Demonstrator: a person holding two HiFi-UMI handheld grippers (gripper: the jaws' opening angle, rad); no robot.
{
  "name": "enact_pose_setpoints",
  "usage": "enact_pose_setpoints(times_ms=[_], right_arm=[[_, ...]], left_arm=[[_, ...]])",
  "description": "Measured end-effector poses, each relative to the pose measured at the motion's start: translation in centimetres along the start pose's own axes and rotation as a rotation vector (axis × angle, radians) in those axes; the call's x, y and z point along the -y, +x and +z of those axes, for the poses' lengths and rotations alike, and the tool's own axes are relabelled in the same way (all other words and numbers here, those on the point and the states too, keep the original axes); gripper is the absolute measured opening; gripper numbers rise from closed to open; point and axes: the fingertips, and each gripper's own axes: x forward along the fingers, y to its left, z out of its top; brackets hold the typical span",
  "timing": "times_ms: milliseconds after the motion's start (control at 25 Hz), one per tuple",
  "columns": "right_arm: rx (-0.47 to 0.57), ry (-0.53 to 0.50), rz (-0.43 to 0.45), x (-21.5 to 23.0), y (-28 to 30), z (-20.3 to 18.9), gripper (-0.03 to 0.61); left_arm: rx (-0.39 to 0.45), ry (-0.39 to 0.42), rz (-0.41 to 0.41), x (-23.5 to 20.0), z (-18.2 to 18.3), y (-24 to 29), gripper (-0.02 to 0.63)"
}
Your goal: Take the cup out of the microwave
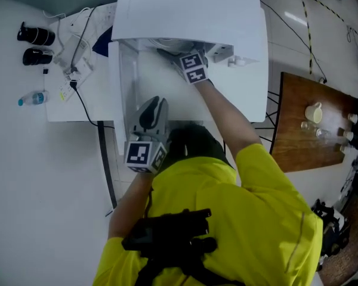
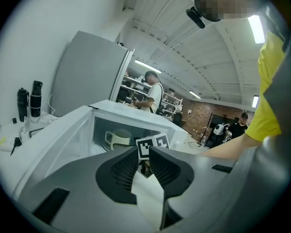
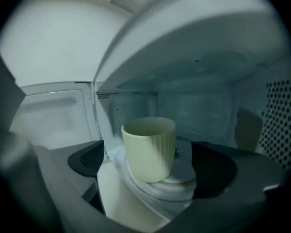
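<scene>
Within the wide-spread right claw (image 3: 153,168) stands the cup (image 3: 149,147).

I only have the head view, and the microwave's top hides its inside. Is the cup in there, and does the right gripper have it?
Observer: Yes, it is inside. The right gripper view shows the cup upright on the turntable.
Operator: Is it gripped?
Observer: Not yet. The right gripper has its jaws wide apart, one on each side of the cup, and the pads are clear of it.
Operator: And the left gripper?
Observer: The left gripper is shut on nothing. It is outside the microwave and points at the open front.
</scene>
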Motion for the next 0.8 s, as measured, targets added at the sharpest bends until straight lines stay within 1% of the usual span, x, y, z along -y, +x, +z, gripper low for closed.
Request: enact_pose_setpoints(times_ms=[160, 200, 320, 400, 440, 480, 560, 600, 640, 800], right_arm=[[-0.011, -0.02, 0.014, 0.3, 2.5, -0.5, 0.564], [-0.011, -0.018, 0.018, 0.3, 2.9, -0.5, 0.551], [-0.024, -0.019, 0.029, 0.2, 4.0, -0.7, 0.551], [-0.026, -0.031, 0.021, 0.3, 4.6, -0.9, 0.55], [-0.02, -0.031, 0.009, 0.4, 4.8, -0.9, 0.53], [-0.013, -0.028, -0.003, 0.5, 4.9, -0.8, 0.483], [-0.009, -0.032, -0.018, 0.6, 5.2, -0.7, 0.483], [-0.011, -0.036, -0.023, 0.5, 5.3, -0.8, 0.47], [-0.011, -0.04, -0.027, 0.5, 5.4, -0.8, 0.466], [0.002, -0.037, -0.026, 0.6, 5.2, -0.5, 0.459]], left_arm=[[-0.007, -0.015, 0.012, -0.8, -0.6, 0.7, 0.061], [-0.01, -0.02, 0.015, -1.1, -0.7, 0.7, 0.061], [-0.026, -0.055, 0.017, -1.7, -0.9, 0.6, 0.061], [-0.029, -0.069, 0.016, -2.1, -0.8, 0.6, 0.059], [-0.027, -0.068, 0.017, -2.2, -0.8, 0.6, 0.058], [-0.025, -0.066, 0.015, -2.2, -0.7, 0.6, 0.058], [-0.02, -0.069, 0.008, -2.3, -0.7, 0.6, 0.057], [-0.016, -0.073, 0.007, -2.4, -0.8, 0.6, 0.044], [-0.012, -0.077, 0.008, -2.5, -0.8, 0.6, 0.006], [0.0, -0.079, 0.003, -2.5, -0.7, 0.6, 0.005]])
